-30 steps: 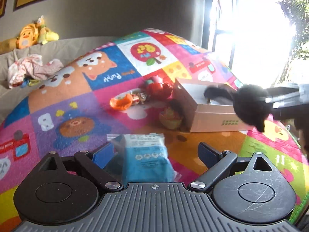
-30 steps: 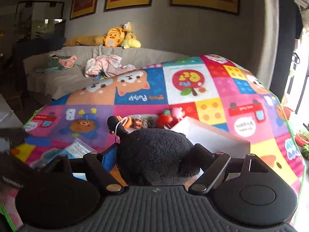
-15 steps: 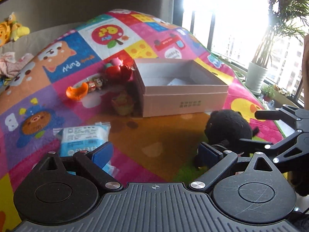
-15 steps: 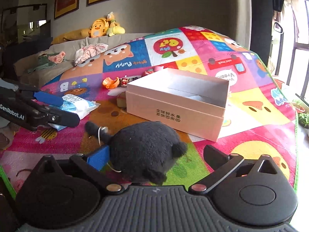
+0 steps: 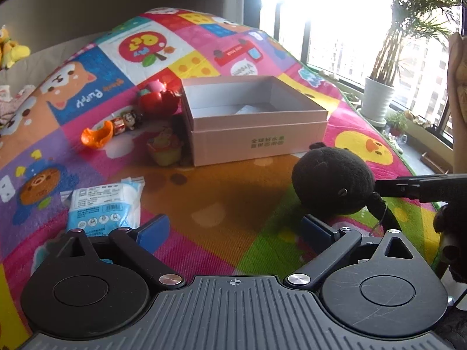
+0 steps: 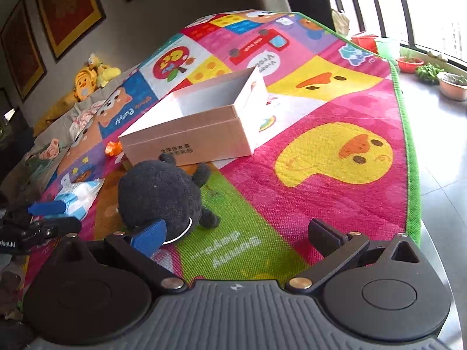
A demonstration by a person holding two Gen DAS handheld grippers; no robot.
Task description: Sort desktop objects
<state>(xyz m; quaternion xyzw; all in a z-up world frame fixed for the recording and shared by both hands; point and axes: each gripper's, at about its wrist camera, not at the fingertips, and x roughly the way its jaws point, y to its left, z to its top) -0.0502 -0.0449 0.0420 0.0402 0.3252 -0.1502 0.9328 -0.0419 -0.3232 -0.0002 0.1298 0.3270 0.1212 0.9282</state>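
Black plush toy (image 6: 159, 194) lying on mat just ahead of right gripper (image 6: 236, 234), off its left finger; jaws spread wide, empty. Soft, light, probably squashy: best pinched across round body.

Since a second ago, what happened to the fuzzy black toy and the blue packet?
The right tongs let go of the black plush toy; it came down onto the mat in front of the pink box, and the tongs now stand wide open. The left tongs let go of the blue packet, which lies on the mat to their left. The box and the small toys beside it stayed put.
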